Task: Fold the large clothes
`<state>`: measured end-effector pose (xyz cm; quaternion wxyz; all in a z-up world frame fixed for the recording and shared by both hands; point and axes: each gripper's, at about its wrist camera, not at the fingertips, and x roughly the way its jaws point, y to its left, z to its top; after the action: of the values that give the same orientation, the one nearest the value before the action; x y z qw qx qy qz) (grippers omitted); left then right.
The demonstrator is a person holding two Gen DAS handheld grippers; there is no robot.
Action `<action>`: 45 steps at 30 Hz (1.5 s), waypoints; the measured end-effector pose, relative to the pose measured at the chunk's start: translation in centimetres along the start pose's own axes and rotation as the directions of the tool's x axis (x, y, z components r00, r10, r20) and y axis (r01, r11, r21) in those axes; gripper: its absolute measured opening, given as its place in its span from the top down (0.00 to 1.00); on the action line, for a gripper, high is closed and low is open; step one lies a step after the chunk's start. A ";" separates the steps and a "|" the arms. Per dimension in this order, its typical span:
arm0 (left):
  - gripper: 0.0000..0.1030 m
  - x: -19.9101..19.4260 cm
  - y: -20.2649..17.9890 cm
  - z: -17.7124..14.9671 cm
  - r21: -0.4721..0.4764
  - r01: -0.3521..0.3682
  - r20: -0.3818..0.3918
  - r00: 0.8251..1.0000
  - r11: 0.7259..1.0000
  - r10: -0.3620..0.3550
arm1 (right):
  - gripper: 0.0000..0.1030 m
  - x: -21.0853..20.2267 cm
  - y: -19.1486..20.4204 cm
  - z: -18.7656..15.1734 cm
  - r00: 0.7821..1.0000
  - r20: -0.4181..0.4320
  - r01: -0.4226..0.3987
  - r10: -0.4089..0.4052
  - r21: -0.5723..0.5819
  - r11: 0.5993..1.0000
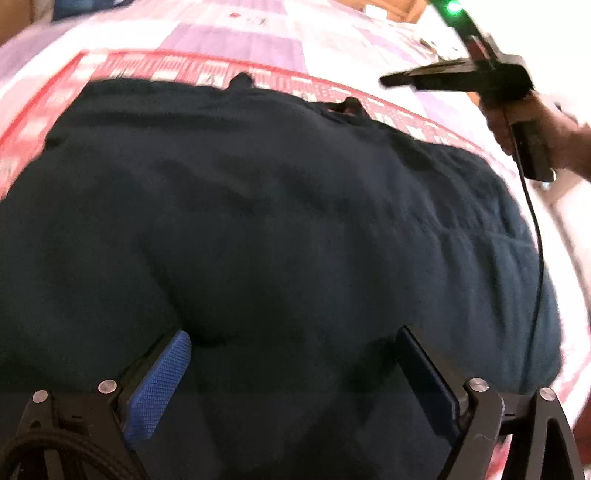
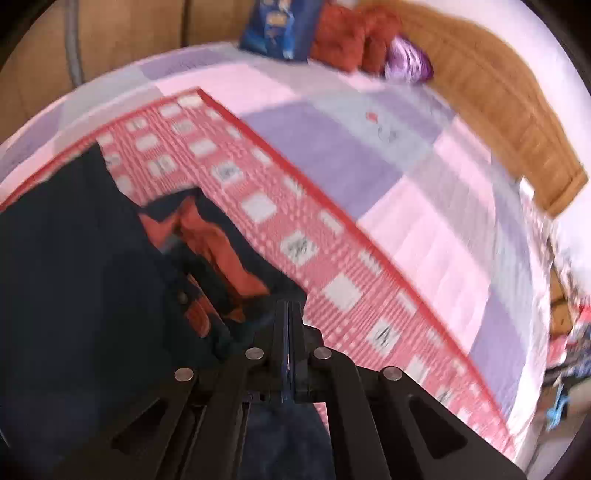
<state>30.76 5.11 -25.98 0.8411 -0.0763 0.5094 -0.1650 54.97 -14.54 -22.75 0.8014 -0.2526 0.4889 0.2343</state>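
A large dark navy garment [image 1: 277,203] lies spread on a red and white patterned mat [image 1: 184,68]. My left gripper [image 1: 293,334] hovers low over its near part, open wide, with only flat cloth beneath the blue pads [image 1: 159,387]. In the right wrist view the garment [image 2: 74,277] fills the left side, and an orange lining [image 2: 221,254] shows at its opened edge. My right gripper [image 2: 288,306] is shut, its tips at that dark edge. From the left wrist view the right gripper [image 1: 386,79], held by a hand [image 1: 554,136], sits above the far right corner with no cloth seen hanging from it.
The mat [image 2: 295,236] lies on a bed with a pink and lilac checked cover [image 2: 406,166]. At the bed's head are a blue bag [image 2: 280,26], a red cushion [image 2: 351,33], a purple bundle [image 2: 408,61] and a wooden headboard [image 2: 498,92]. A black cable [image 1: 535,240] hangs over the garment's right side.
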 end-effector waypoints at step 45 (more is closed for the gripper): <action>0.02 9.9 14.6 12.3 -0.007 -0.354 0.043 0.934 0.935 0.354 | 1.00 3.6 -7.2 -16.7 0.958 -0.210 0.282 -0.197 0.539 0.794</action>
<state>48.75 14.73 -32.80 0.8679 0.0131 0.4964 -0.0095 49.85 -30.15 -31.34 0.8261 -0.0806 0.5560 -0.0427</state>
